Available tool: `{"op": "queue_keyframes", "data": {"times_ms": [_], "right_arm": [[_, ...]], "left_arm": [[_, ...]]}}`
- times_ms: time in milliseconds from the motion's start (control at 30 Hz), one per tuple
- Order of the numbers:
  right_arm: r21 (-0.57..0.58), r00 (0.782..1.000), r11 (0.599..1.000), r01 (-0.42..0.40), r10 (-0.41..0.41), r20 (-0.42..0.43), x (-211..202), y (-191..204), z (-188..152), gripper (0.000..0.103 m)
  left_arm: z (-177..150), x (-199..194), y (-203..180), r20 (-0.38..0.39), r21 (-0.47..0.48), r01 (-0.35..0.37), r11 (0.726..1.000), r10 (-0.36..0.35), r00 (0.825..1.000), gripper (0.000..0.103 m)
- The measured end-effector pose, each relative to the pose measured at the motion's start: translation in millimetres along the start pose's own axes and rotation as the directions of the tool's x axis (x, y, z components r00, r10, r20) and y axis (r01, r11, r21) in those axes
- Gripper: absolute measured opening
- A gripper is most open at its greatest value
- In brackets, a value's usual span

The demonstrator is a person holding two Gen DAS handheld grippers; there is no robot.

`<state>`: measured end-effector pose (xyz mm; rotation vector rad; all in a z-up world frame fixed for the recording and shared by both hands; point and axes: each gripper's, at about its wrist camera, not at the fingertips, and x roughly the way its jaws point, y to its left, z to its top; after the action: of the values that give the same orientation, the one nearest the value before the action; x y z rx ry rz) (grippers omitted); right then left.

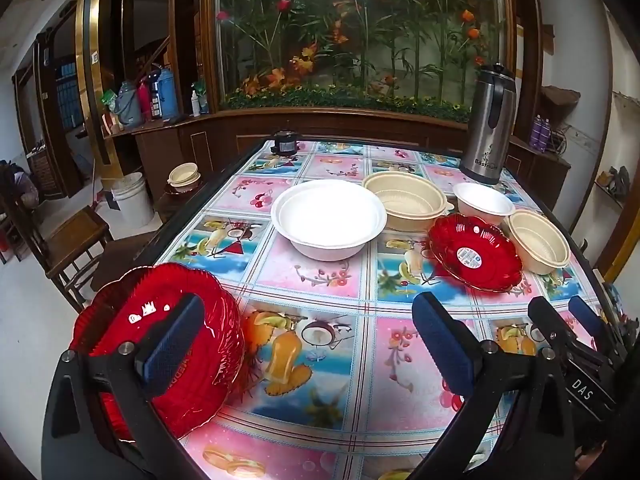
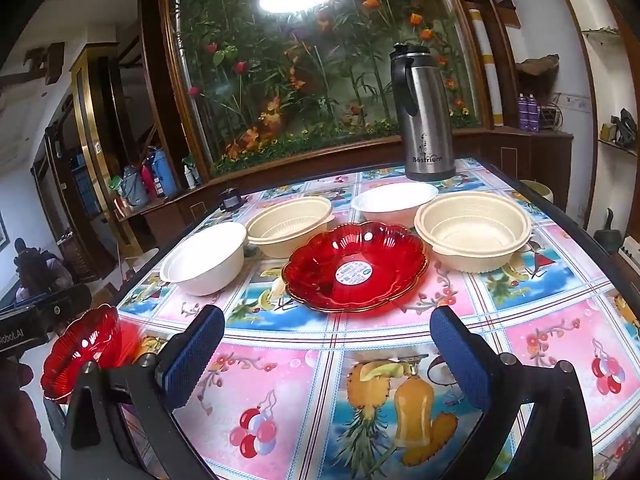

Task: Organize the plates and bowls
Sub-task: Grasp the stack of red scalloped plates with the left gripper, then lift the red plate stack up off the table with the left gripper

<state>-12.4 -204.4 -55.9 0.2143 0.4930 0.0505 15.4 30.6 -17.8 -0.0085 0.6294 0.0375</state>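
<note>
Left gripper [image 1: 310, 344] and right gripper [image 2: 326, 354], both spread wide and empty, above the table [image 2: 280, 344]. Red plate stack [image 1: 168, 344] at 8 o'clock, touching the left finger; single red plate [image 2: 354, 266] at 12 o'clock, among bowls.
</note>
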Motion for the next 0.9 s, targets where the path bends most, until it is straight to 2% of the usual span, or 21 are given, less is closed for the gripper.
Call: {"op": "queue_keyframes", "data": {"times_ms": [167, 333, 433, 600, 900], "right_arm": [[-0.016, 1.000, 1.000, -0.027, 0.027, -0.012, 0.4, 4.7, -1.1, 0.103], [-0.052, 0.999, 0.998, -0.045, 0.046, 0.019, -8.1, 25.6, -6.3, 0.103], [-0.068, 0.993, 0.991, -0.116, 0.116, -0.003, -8.1, 51.1, -12.5, 0.103], [-0.128, 0.975, 0.967, -0.221, 0.218, -0.037, -7.7, 103.0, -18.4, 0.103], [-0.243, 0.939, 0.907, -0.344, 0.333, -0.085, -13.3, 183.2, -28.2, 0.102]], "left_arm": [[-1.8, -1.1, 7.6, 0.001, -0.022, -0.030, 0.999, 0.030, 1.000, 0.103], [-7.9, -6.9, 23.9, 0.011, -0.035, -0.110, 0.993, 0.110, 0.994, 0.103], [-16.4, -10.7, 45.4, 0.000, -0.056, -0.154, 0.986, 0.154, 0.988, 0.103], [-30.9, -18.4, 90.7, -0.028, -0.109, -0.244, 0.964, 0.242, 0.970, 0.103], [-50.4, -24.0, 151.3, -0.064, -0.171, -0.366, 0.915, 0.360, 0.931, 0.103]]}}
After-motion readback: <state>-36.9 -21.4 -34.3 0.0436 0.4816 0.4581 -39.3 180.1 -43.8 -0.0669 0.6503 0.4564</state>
